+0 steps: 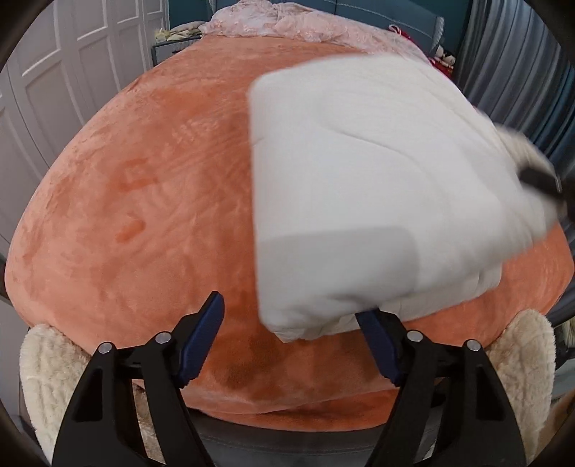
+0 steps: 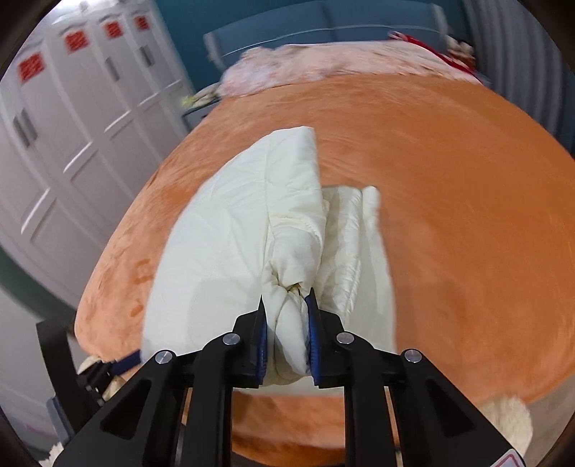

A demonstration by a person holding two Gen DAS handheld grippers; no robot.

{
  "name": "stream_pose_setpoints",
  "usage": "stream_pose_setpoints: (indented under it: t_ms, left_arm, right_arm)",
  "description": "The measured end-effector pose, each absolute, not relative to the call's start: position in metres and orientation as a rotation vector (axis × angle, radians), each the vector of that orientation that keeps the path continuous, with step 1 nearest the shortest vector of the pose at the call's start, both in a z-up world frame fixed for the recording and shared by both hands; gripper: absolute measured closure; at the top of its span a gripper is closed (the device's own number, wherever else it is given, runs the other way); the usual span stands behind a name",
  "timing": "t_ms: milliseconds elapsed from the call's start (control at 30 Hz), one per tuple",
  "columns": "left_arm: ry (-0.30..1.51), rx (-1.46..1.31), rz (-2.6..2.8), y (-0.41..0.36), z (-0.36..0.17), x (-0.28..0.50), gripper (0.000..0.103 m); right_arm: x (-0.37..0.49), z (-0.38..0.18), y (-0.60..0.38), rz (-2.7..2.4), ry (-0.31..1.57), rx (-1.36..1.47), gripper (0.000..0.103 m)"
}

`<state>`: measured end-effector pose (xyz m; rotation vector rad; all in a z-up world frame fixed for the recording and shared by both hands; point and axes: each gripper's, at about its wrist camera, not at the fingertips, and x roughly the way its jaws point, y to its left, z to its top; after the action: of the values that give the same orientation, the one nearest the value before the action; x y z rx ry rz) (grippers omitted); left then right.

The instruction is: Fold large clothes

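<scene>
You have soft, even indoor light with no glare. Both fisheye views bow hard at dark rims. Motion smears the white garment (image 1: pixel 377 201) in your left view, and the wardrobe doors (image 2: pixel 72 125) and far bed edge in your right.

You have one white padded garment (image 1: pixel 377 201), bunched between the right tongs (image 2: pixel 287 330) and lying just ahead of the left tongs (image 1: pixel 291 337). One orange blanket (image 1: pixel 143 215) lies beneath both. One pink lace cloth (image 1: pixel 273 21) lies far ahead of them.
</scene>
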<state>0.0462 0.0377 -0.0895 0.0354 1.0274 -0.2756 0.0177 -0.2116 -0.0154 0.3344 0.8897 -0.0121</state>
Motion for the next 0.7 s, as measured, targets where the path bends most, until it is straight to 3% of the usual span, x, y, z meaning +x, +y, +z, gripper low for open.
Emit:
stream_pose_setpoints:
  t_ms: [333,700]
  left_arm:
    - [1.065,0.094,-0.264,0.018,-0.103,0.054,0.038]
    - [1.068,0.092,-0.251,0.022,-0.076,0.035,0.039]
  right_arm:
    - [0.012,-0.088,-0.230,-0.116,0.991,0.344,0.084]
    - [0.008,-0.090,-0.222,-0.145,0.977,0.302,0.078]
